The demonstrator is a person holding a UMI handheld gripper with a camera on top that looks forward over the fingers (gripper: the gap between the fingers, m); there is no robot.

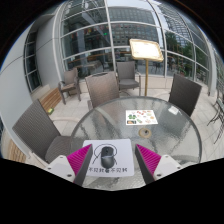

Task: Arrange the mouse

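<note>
A dark mouse (106,155) lies on a white printed sheet (109,166) at the near edge of a round glass table (140,132). My gripper (113,161) is open, its two pink pads (78,160) standing wide at either side of the sheet. The mouse rests on the sheet between the fingers, with a clear gap to each one. The sheet bears a black curved logo and a line of characters below the mouse.
A small card (142,116) with green and red marks lies farther out on the glass. Several grey chairs (100,90) ring the table. A wooden sign stand (145,50) stands beyond, before a glass building front. A wooden bench (48,96) stands at the left.
</note>
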